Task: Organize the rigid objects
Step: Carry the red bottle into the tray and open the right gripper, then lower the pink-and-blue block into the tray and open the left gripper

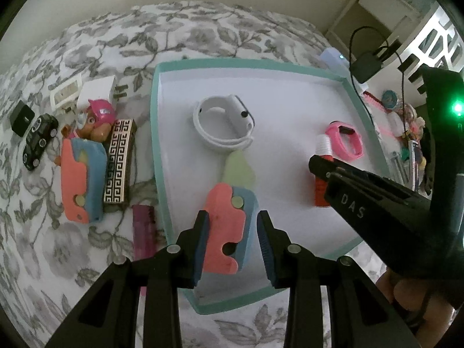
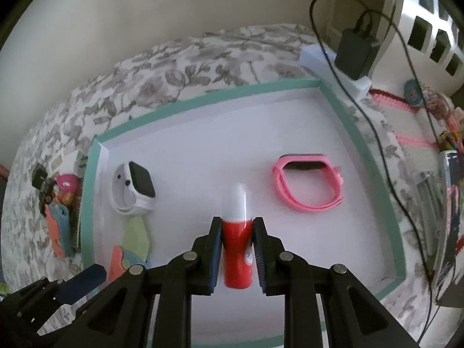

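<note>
A white tray with a teal rim [image 1: 158,145] [image 2: 336,110] lies on the floral bedspread. In it lie a white smartwatch [image 1: 223,121] [image 2: 133,188], a pink fitness band [image 1: 346,140] [image 2: 308,184], a coral-and-blue toy with a pale green tip [image 1: 229,226] [image 2: 130,249] and a red bottle with a white cap [image 2: 237,243] [image 1: 322,174]. My left gripper [image 1: 233,240] is open, its pads either side of the coral-and-blue toy with gaps. My right gripper [image 2: 237,237] is shut on the red bottle.
Left of the tray on the bedspread lie a second coral-and-blue toy [image 1: 82,179], a black-and-gold patterned case [image 1: 120,162], a pink pup figure [image 1: 97,121], a black toy car [image 1: 39,142], white plugs [image 1: 97,91] and a purple comb [image 1: 143,232]. Cables and clutter sit to the right.
</note>
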`<state>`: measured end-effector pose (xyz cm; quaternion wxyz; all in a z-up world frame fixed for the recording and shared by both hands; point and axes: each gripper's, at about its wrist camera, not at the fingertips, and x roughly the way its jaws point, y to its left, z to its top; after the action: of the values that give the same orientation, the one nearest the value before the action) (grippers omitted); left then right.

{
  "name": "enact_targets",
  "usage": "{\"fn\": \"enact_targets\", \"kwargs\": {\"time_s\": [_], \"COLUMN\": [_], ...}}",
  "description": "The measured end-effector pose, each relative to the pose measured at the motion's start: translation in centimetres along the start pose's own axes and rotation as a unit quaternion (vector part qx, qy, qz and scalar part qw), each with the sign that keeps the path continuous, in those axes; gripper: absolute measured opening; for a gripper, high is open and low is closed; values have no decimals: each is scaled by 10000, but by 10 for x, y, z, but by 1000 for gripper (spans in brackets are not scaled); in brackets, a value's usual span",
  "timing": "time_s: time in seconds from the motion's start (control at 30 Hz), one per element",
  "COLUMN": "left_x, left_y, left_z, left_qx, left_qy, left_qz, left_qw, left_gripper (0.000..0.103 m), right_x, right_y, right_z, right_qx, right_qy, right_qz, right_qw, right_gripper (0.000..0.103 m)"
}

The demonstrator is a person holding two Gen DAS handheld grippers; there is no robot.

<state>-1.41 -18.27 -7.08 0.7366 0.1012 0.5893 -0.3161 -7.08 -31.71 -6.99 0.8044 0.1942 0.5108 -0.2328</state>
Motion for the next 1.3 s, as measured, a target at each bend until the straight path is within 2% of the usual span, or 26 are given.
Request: {"fn": "enact_targets", "kwargs": {"time_s": [0.37, 0.5, 0.63, 0.7, 0.8, 0.87, 1.0, 1.03, 1.1, 1.17, 1.23, 1.3], "left_x": [6, -4, -18, -23, -30, -37, -48, -48, -49, -49, -49, -50], "left_y": [6, 4, 4, 7, 13, 19, 32, 36, 43, 52, 61, 68], "left_z": [0, 2, 5, 6, 8, 9, 11, 12, 12, 11, 12, 12], "left_qx": [-97, -15, 21, -13, -90, -178, -422, -487, -636, -792, -947, -1076], "left_qy": [98, -5, -220, -285, -389, -495, -710, -745, -772, -780, -787, -799], "left_qz": [-2, 66, 85, 91, 185, 236, 346, 401, 487, 571, 651, 721], "left_qw": [9999, 10000, 9997, 9996, 9990, 9983, 9960, 9952, 9938, 9922, 9903, 9884], "left_gripper": [35, 36, 47, 48, 48, 48, 49, 49, 53, 67, 67, 68], "right_x": [6, 0, -12, -16, -18, -18, -16, -15, -15, -15, -16, -15], "right_y": [1, -1, -2, 0, 4, 5, 6, 6, 6, 6, 7, 8], "right_z": [-2, 0, 3, 4, 6, 6, 6, 6, 6, 6, 5, 5], "right_qx": [49, 136, 191, 178, 94, 57, 33, 27, 37, 40, 14, -22], "right_qy": [87, -7, -217, -287, -343, -342, -315, -314, -326, -353, -383, -391], "right_qz": [-24, 9, -8, 10, -56, -71, -49, -71, -73, -83, -99, -109], "right_qw": [9999, 9999, 9996, 9994, 9994, 9994, 9995, 9995, 9994, 9993, 9992, 9992], "right_gripper": [23, 23, 23, 23, 32, 45, 48, 53, 61, 72, 75, 83]}}
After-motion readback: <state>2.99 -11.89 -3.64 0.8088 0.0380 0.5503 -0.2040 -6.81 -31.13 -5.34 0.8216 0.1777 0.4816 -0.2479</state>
